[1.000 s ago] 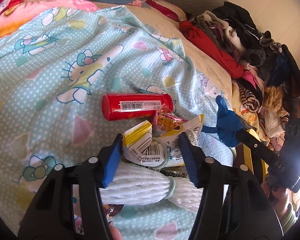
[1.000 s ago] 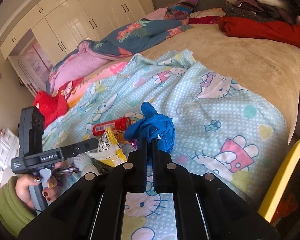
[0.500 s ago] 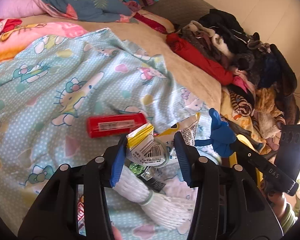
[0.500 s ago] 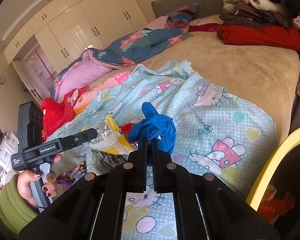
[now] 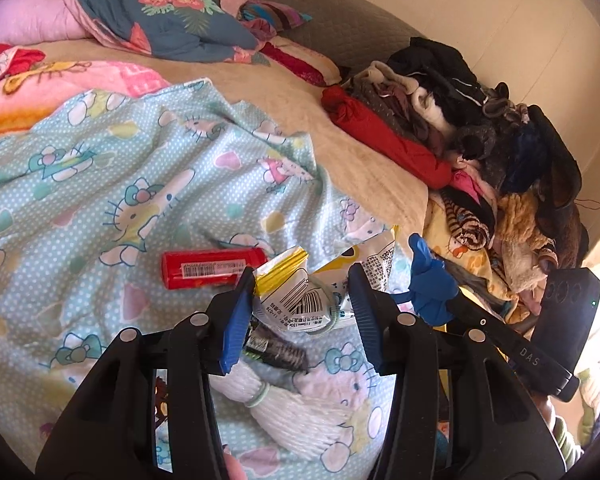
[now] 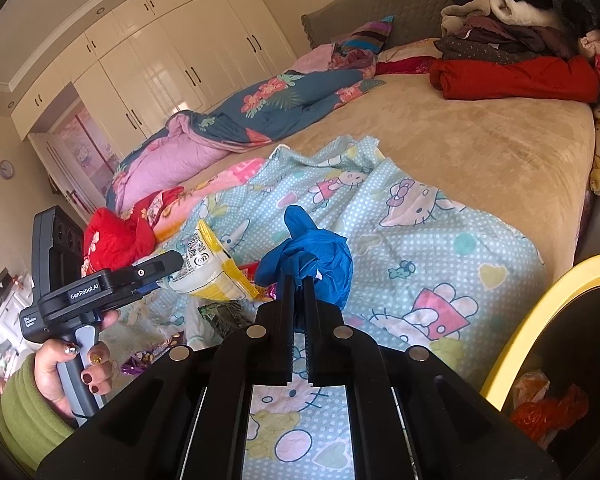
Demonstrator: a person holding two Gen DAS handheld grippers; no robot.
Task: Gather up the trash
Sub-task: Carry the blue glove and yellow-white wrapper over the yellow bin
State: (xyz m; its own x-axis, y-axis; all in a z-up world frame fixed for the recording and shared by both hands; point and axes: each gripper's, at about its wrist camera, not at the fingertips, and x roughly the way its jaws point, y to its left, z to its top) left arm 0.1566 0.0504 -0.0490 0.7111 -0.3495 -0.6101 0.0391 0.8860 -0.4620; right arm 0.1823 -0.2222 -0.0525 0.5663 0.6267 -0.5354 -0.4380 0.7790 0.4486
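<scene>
Over a cluttered bed, the left gripper (image 5: 300, 304) clamps a yellow-and-white snack wrapper (image 5: 300, 296) while the right gripper (image 6: 297, 308) pinches a crumpled blue glove (image 6: 312, 260). A red tube (image 5: 212, 270), white foam netting (image 5: 292, 412) and dark wrappers (image 6: 220, 316) await collection; the yellow-rimmed bin (image 6: 540, 308) stands beside the bed.

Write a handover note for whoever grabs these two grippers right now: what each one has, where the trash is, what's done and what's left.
Left hand-held gripper: shut on a yellow-and-white snack wrapper, lifted off the blanket.
Right hand-held gripper: shut on a crumpled blue glove.
Bin: yellow-rimmed bin by the bed's edge on the right, with some orange trash already inside.
Done: two pieces picked up, neither dropped in yet.
Left: bin both, then collect the red tube, the dark wrapper and the white foam netting on the blanket.
</scene>
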